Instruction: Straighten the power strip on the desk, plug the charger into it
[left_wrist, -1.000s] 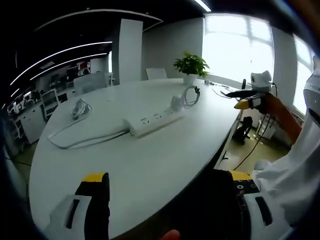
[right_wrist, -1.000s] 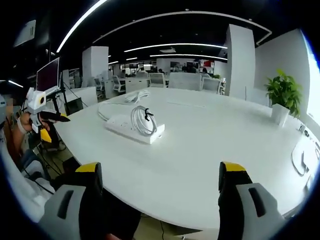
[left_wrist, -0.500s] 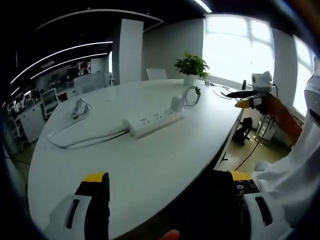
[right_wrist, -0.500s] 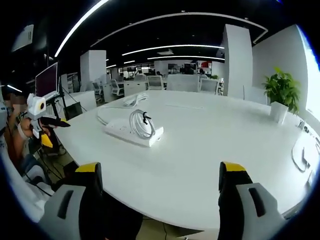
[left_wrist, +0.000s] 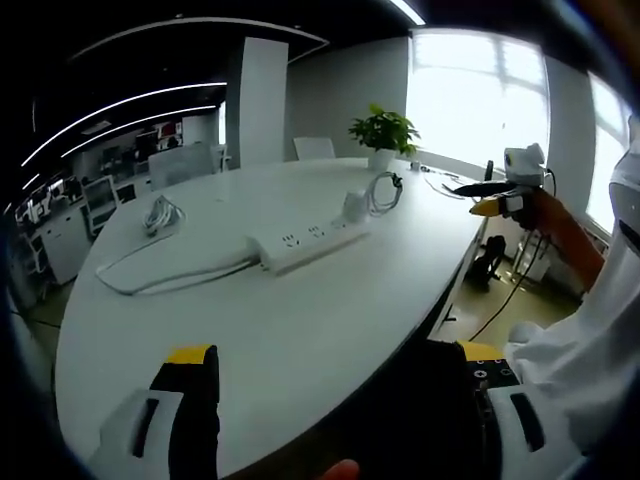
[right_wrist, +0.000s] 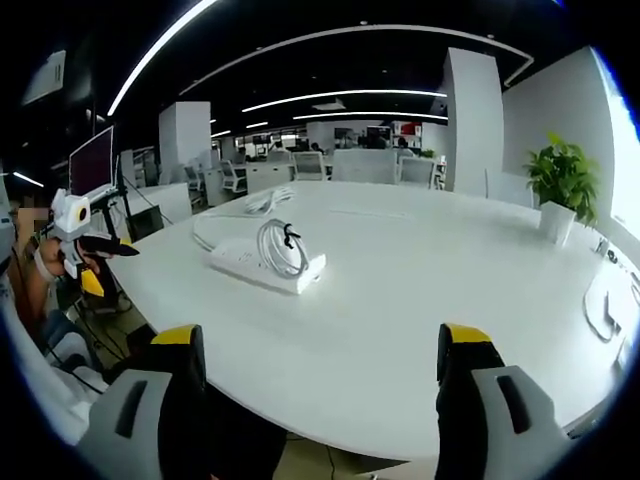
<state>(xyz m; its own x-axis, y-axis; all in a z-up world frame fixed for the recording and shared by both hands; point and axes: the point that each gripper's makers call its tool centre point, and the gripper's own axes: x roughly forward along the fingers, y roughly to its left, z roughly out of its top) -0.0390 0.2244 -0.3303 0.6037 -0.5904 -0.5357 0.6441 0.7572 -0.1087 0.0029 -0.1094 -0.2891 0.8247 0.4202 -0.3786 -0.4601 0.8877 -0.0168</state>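
Both grippers hang off the near edge of the tabletop with jaws spread wide and nothing between them: the left gripper (left_wrist: 330, 400) in the left gripper view, the right gripper (right_wrist: 325, 395) in the right gripper view. Each also appears small in the other's view, held out beyond the edge of the white oval tabletop (left_wrist: 300, 330), which is the biggest thing here. On it, toward the middle, lies the white power strip (left_wrist: 305, 243), set askew to the near edge, its cord (left_wrist: 165, 275) looping off toward the far left edge to a bundle there. At the strip's right end sits the white charger (left_wrist: 352, 206) with its coiled cable (left_wrist: 381, 191) just beside it; in the right gripper view the coil (right_wrist: 281, 247) stands in front of the strip (right_wrist: 262, 265). A potted plant (left_wrist: 381, 135) stands at the far edge.
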